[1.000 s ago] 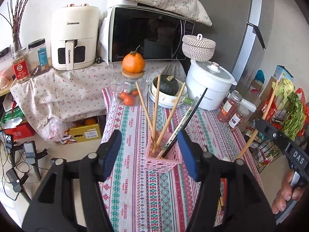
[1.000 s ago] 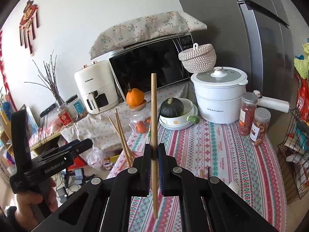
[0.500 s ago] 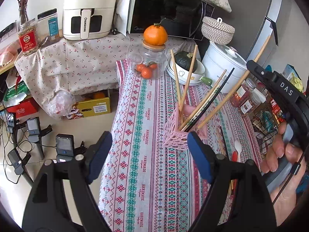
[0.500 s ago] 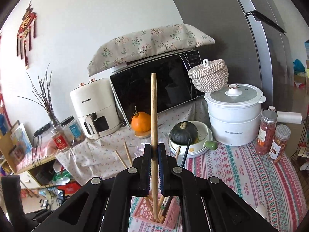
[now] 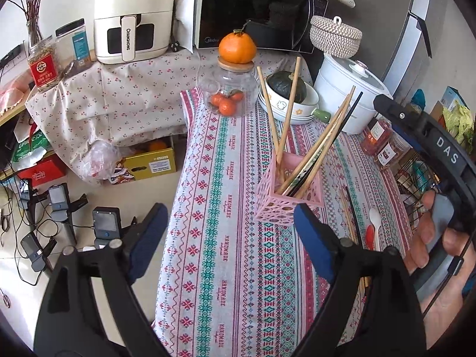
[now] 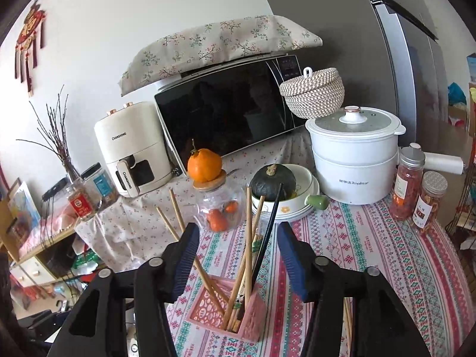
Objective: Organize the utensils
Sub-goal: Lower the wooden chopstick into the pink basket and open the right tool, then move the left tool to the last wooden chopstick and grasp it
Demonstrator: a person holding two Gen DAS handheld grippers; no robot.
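Chopsticks in pink holder [image 6: 229, 309]
Right gripper [image 6: 236, 260] fingers apart, chopsticks [image 6: 248, 238] between them untouched; left gripper [image 5: 230, 239] apart, holder just ahead.

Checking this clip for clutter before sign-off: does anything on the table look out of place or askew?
Yes. Several chopsticks and a red and white spoon lie loose on the tablecloth right of the pink holder. An orange sits oddly balanced on the glass jar lid.

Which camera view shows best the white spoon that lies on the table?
The left wrist view: the white spoon lies flat on the tablecloth, right of the pink holder. In the right wrist view I cannot find it.
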